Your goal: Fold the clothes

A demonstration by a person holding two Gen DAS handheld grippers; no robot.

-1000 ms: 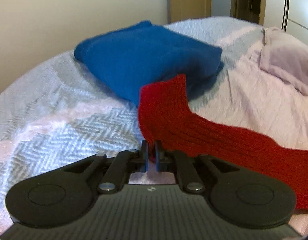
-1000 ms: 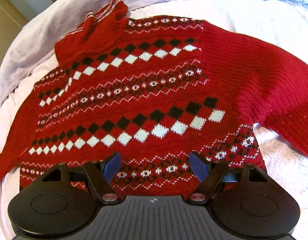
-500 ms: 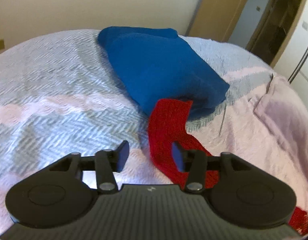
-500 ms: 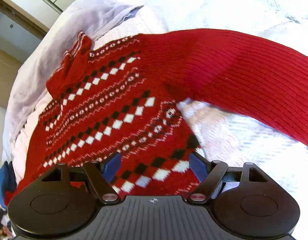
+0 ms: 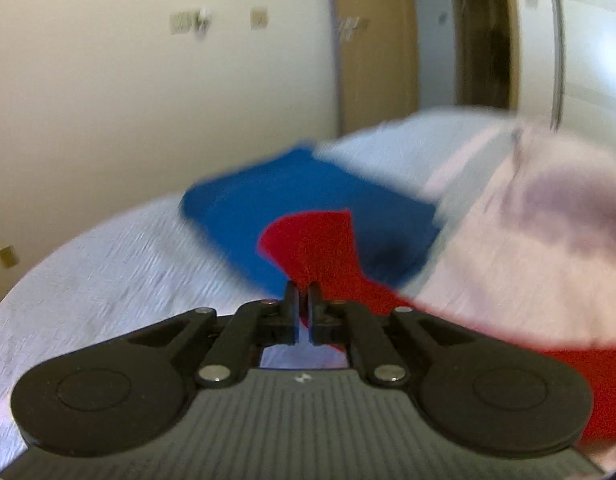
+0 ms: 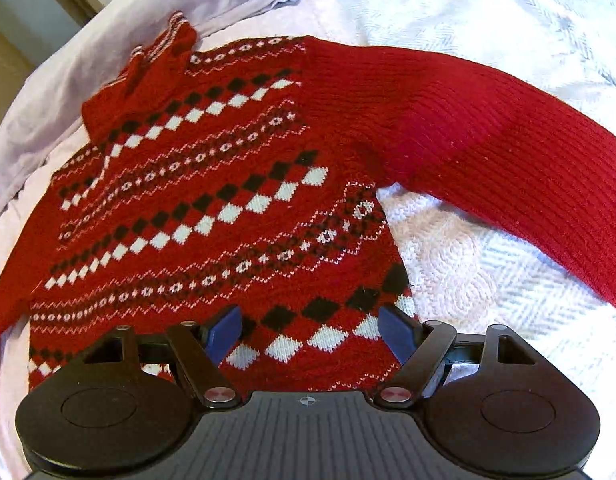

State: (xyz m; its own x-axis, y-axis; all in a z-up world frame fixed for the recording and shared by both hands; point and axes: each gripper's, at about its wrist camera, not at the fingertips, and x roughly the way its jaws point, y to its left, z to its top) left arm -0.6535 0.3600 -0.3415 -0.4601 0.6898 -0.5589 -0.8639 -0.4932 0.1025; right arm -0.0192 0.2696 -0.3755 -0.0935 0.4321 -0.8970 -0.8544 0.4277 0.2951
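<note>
Left gripper (image 5: 303, 294): jaws nearly together, pinching the red sleeve end (image 5: 312, 248), blue garment (image 5: 308, 196) behind; view blurred. Right gripper (image 6: 310, 330): jaws wide, empty, above the sweater (image 6: 212, 200) hem. Sweater lies flat on the bed (image 6: 468, 264), right sleeve outstretched. Thick knit: soft, floppy, probably grippy; take hold at cuffs, hem corners.

Bed (image 6: 488, 280) with pale herringbone cover. On it: patterned red sweater (image 6: 212, 200), spread flat; blue garment (image 5: 308, 204), apparently folded.
</note>
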